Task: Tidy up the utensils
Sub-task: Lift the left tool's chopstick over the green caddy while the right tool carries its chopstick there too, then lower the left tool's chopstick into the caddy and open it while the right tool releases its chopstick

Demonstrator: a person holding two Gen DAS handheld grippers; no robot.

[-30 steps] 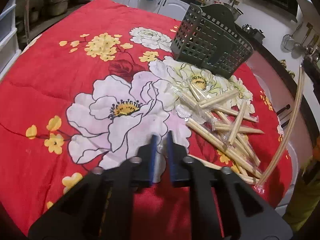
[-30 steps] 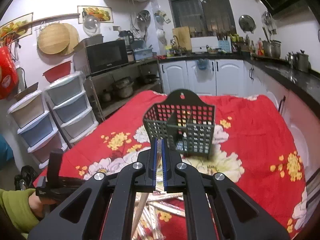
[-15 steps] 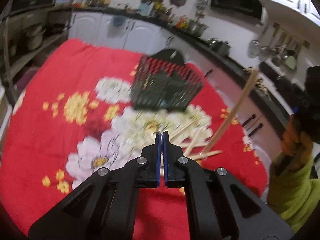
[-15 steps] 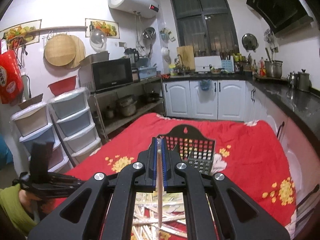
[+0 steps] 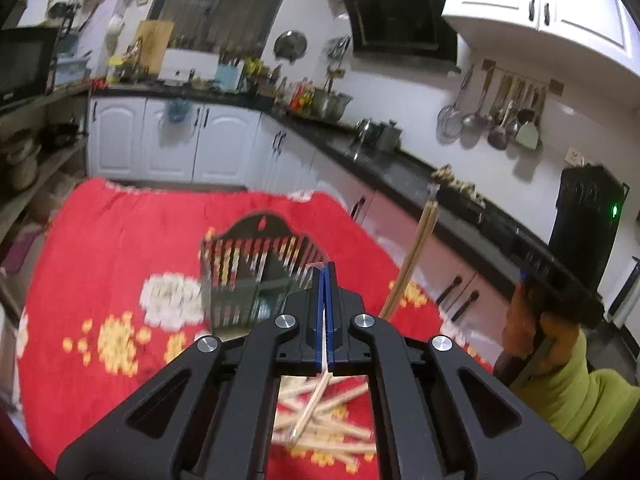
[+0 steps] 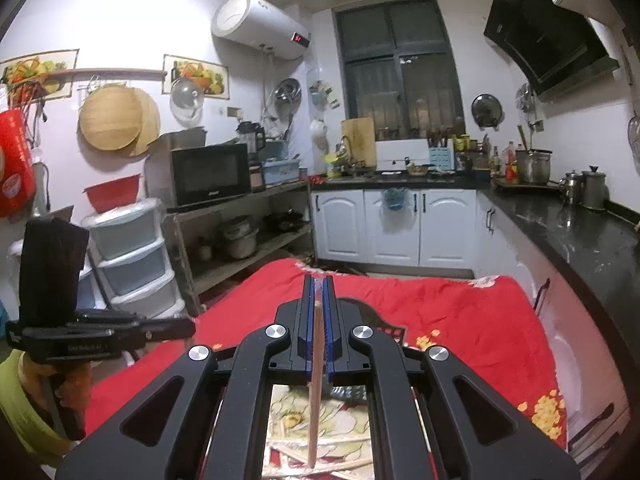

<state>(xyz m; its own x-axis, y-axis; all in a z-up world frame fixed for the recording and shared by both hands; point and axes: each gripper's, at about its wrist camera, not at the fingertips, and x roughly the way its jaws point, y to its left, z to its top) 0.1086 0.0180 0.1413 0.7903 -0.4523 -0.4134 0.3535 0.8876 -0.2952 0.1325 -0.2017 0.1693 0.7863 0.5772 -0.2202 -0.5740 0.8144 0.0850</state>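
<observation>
My left gripper (image 5: 325, 276) is shut on the clear wrapper end of a wrapped chopstick pair (image 5: 309, 408), which dangles below the jaws. Beyond it the dark slotted utensil basket (image 5: 256, 280) stands blurred on the red floral cloth (image 5: 120, 264). My right gripper (image 6: 318, 292) is shut on another chopstick pair (image 6: 314, 400) that hangs straight down. In the left wrist view that pair (image 5: 414, 256) slants at the right, under the right gripper (image 5: 434, 197). The basket (image 6: 384, 326) is mostly hidden behind the right fingers. Loose wrapped chopsticks (image 5: 332, 432) lie on the cloth below both grippers.
A black countertop (image 6: 576, 236) with kettles and pots runs along the right of the cloth-covered table. White cabinets (image 6: 396, 228) stand at the far end, a shelf with a microwave (image 6: 208, 174) and plastic drawers (image 6: 132, 256) at the left. A green sleeve (image 5: 580, 404) is at right.
My left gripper shut on a wrapped chopstick pair and rose from the cloth, tilting up toward the kitchen wall. My right gripper rose too, its chopsticks still held, and the basket sank behind its fingers.
</observation>
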